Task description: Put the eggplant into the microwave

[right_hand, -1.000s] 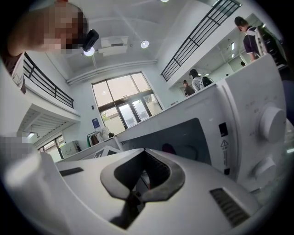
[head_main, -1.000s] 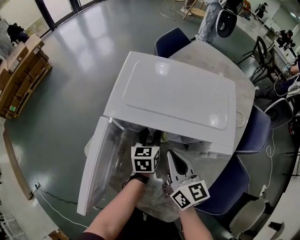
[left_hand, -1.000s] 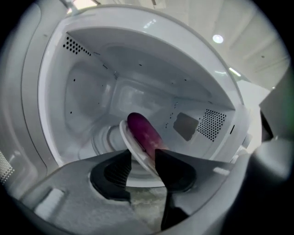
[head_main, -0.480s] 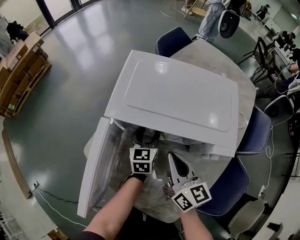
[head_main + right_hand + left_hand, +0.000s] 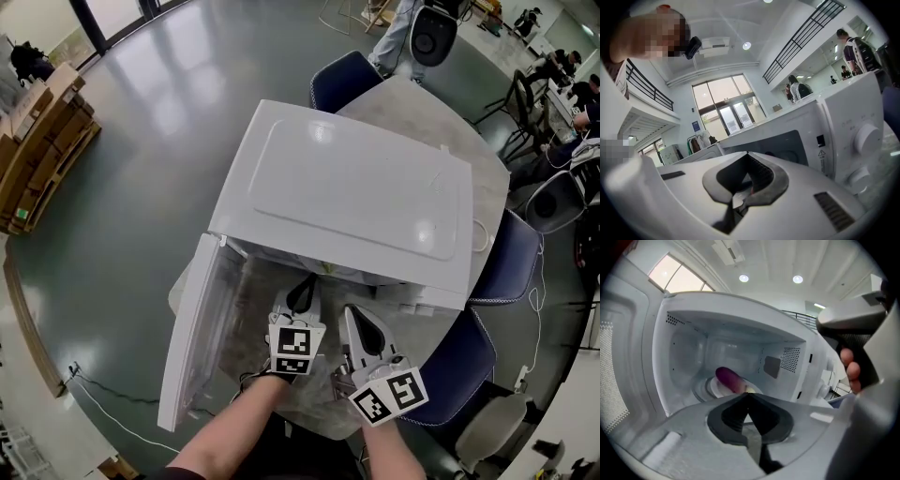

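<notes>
left gripper (image 5: 748,397): jaws just closed, empty — drawn back | eggplant (image 5: 728,378): inside microwave (image 5: 684,345) — placed | right gripper (image 5: 747,156): closed, idle

Under me a glossy grey floor (image 5: 131,141) spreads out, with cardboard boxes (image 5: 42,141) stacked at its left edge. Blue chairs (image 5: 342,80) ring the pale round surface (image 5: 412,101). Ahead I see tall bright glass doors (image 5: 724,112) in a white wall, a balcony railing (image 5: 801,42) and round ceiling lights (image 5: 744,278).
</notes>
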Demonstrator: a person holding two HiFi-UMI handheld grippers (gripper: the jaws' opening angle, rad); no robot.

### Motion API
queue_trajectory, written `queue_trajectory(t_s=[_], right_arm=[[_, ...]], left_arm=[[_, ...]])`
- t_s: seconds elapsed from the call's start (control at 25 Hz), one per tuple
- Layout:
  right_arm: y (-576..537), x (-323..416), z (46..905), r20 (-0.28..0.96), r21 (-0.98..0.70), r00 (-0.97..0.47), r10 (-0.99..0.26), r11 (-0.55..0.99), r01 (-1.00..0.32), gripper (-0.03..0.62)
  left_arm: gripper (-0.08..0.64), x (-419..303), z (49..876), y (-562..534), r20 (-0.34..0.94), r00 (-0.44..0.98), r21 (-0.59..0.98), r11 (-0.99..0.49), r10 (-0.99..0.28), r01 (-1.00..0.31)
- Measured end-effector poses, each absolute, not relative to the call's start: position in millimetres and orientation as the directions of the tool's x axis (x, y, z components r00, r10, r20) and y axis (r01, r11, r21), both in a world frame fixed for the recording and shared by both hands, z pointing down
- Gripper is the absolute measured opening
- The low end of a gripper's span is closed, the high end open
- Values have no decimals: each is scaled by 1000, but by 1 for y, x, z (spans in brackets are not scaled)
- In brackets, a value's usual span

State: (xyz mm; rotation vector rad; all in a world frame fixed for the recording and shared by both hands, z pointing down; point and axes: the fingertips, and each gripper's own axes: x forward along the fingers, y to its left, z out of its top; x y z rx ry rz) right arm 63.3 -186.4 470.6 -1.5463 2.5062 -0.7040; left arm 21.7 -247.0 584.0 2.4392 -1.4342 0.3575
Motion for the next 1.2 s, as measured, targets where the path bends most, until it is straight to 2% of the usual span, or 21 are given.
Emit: queue_trajectory(t_s=[0.32, 1.2], right_arm=[[-185, 67, 484, 161, -450, -457, -875, 347, -823, 2], [-199, 71, 490, 184, -437, -448, -875, 335, -834, 2]], left_arm=[[8, 48, 614, -240, 415, 533, 146, -524, -738, -839], [8, 34, 609, -282, 428, 491, 174, -464, -758, -869]])
